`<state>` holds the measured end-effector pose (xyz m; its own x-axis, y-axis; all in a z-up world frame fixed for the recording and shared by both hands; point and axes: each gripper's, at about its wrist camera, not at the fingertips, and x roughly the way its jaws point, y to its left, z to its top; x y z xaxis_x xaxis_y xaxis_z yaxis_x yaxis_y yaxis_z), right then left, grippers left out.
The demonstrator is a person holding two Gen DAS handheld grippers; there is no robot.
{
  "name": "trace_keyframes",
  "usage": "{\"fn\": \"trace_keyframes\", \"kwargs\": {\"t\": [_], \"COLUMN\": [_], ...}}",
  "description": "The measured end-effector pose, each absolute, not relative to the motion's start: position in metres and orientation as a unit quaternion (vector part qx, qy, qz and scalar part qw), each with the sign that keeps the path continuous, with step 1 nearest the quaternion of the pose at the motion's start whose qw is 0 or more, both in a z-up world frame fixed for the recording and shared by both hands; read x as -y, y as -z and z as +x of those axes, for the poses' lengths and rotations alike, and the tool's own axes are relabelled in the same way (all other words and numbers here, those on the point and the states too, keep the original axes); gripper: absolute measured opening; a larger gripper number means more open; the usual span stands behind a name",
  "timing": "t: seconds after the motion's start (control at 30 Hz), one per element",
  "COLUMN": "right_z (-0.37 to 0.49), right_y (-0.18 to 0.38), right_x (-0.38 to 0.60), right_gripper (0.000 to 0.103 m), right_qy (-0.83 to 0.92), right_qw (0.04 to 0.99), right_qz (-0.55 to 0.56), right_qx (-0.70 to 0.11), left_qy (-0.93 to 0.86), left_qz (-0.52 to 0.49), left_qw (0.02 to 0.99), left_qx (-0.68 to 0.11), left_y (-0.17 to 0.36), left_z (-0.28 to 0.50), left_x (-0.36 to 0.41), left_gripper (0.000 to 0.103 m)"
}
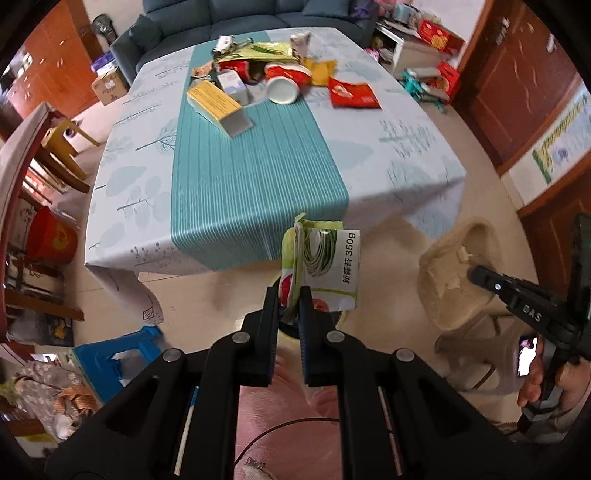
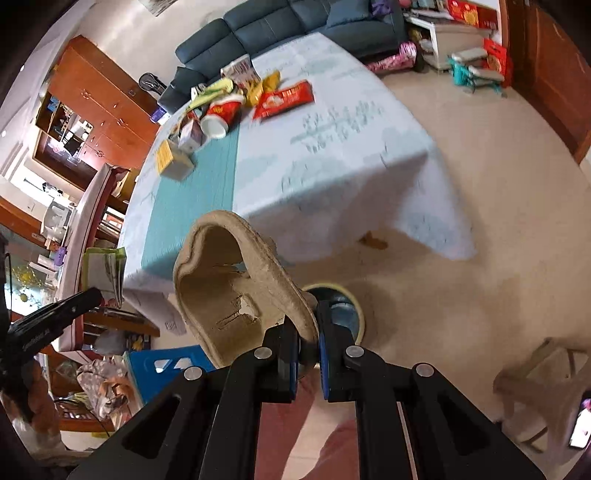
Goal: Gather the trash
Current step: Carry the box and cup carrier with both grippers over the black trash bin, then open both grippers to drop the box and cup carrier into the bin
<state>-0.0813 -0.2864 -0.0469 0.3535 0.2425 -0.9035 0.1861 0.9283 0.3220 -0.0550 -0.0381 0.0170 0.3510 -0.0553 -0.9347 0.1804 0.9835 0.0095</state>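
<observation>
**Both grippers carry trash above a floor bin**

Cluttered living room: a table [image 1: 406,155] under a pale leaf-print cloth with a teal striped runner stands before a dark blue sofa [image 1: 221,18]. More trash lies at the table's far end, including a red paper cup [image 1: 286,79] on its side, a yellow-and-grey carton [image 1: 221,107] and a red foil packet [image 1: 351,94].

The left gripper [image 1: 289,295] is clamped on the lower edge of a green-and-white printed plastic bag [image 1: 325,266], which stands upright above the jaws. The right gripper [image 2: 308,332] is clamped on the rim of a beige moulded-pulp tray [image 2: 229,280], which sticks up and leftward from its jaws.

A round bin with a yellowish rim [image 2: 360,306] sits on the tiled floor, off the table's near edge. It appears just beyond and below the right gripper's tips, and directly behind the left gripper's. Both grippers point steeply down toward it, so each item likely only needs dropping.
</observation>
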Motion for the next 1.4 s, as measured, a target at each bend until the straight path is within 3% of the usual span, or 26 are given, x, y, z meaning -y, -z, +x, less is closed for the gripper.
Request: {"fn": "trace_keyframes", "kwargs": {"t": [0.4,1.1,1.3,1.33,1.4], "right_z": [-0.120,-0.107,-0.102,-0.099,-0.093], "right_y": [0.106,0.395,0.451,0.458,0.469], "right_x": [0.274,0.230,0.212,0.211,0.207], "right_gripper": [0.009,0.009,0.009,0.009,0.009], "right_qy": [0.033,0.184,0.180,0.178,0.173], "right_qw": [0.779,0.729,0.722,0.722,0.722], "right_qz": [0.194,0.191,0.171,0.168,0.160], "right_qx": [-0.595,-0.631,-0.645,-0.647,-0.650], "left_qy": [0.105,0.127,0.110,0.107,0.101], "left_qz": [0.100,0.101,0.087,0.084,0.078], "left_qw": [0.789,0.761,0.748,0.748,0.751], "left_qx": [-0.597,-0.628,-0.648,-0.649,-0.647], "left_y": [0.040,0.351,0.411,0.416,0.423], "left_z": [-0.059,0.004,0.017,0.018,0.019], "left_x": [0.057,0.051,0.034,0.032,0.026], "left_gripper": [0.007,0.008,0.013,0.017,0.040]}}
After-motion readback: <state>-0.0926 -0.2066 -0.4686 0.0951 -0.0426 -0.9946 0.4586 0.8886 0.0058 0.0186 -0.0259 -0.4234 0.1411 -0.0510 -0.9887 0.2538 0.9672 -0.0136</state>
